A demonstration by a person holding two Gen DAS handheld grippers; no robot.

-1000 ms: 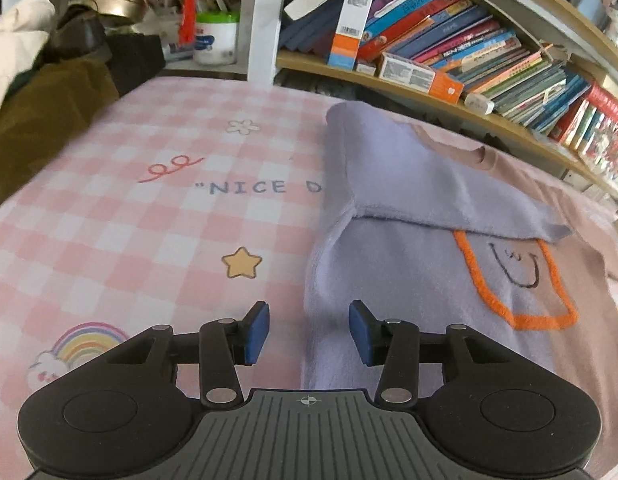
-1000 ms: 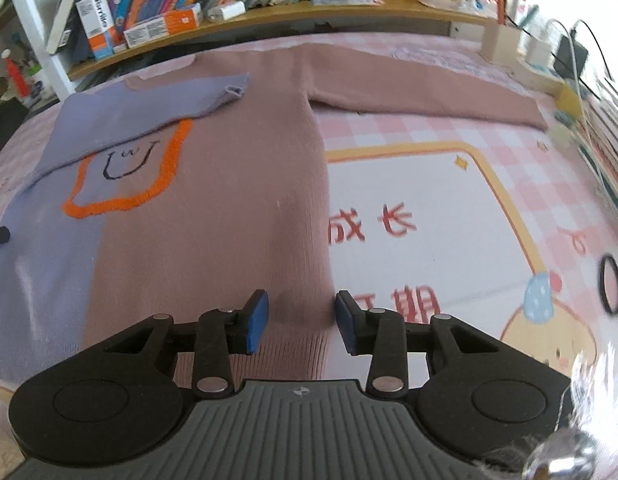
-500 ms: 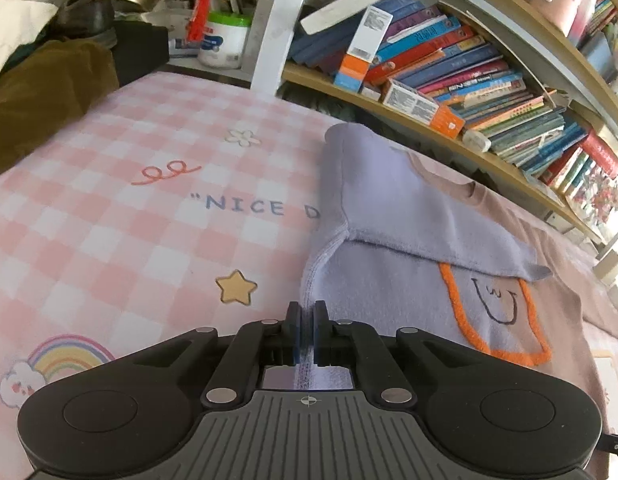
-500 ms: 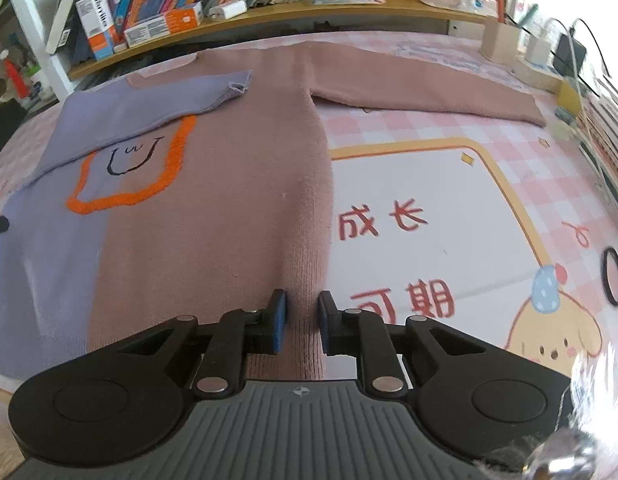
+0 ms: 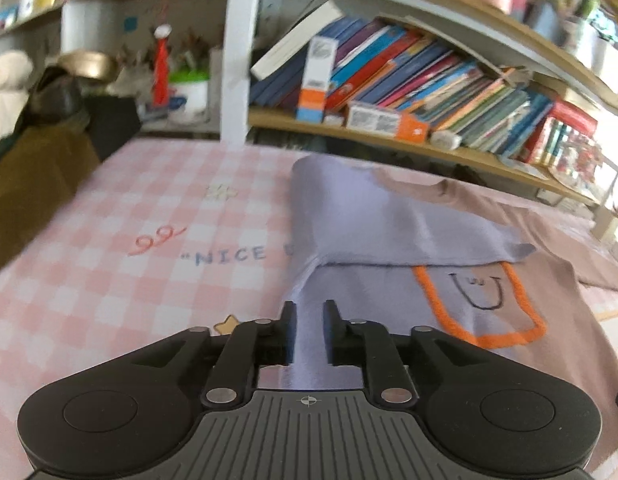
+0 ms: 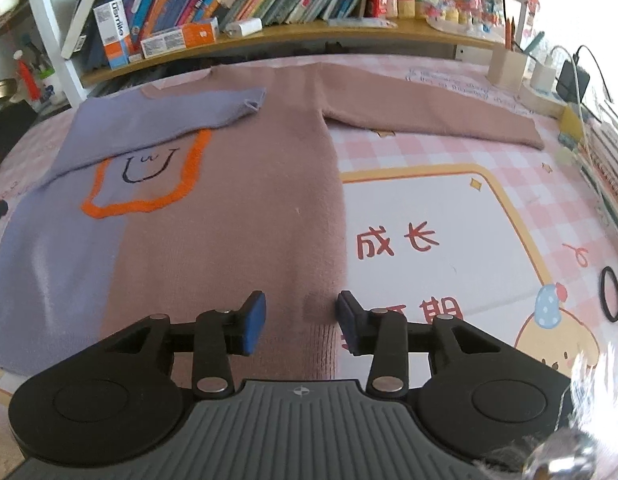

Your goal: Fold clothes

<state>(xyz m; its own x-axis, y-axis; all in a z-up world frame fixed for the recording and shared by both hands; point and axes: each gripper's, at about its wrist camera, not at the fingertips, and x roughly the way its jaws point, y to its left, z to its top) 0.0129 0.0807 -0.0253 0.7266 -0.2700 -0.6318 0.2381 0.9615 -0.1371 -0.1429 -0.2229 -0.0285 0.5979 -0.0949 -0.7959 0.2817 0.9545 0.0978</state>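
Note:
A sweater, lilac on one half and mauve on the other, lies flat on the pink checked cloth. It has an orange outline with a smile on the chest. The lilac sleeve is folded across the chest, and the mauve sleeve stretches out to the right. My left gripper is shut on the sweater's lilac side edge near the hem, and a strip of fabric rises between its fingers. My right gripper stands open over the mauve hem with nothing gripped.
A bookshelf packed with books runs along the far edge. Dark and brown clothes are piled at the left. A black hair tie lies on the cloth at the right, and chargers with cables sit at the far right.
My left gripper went from open to shut on the lilac edge and its view has tilted upward. The right gripper narrowed half a second ago and has now spread wide again.

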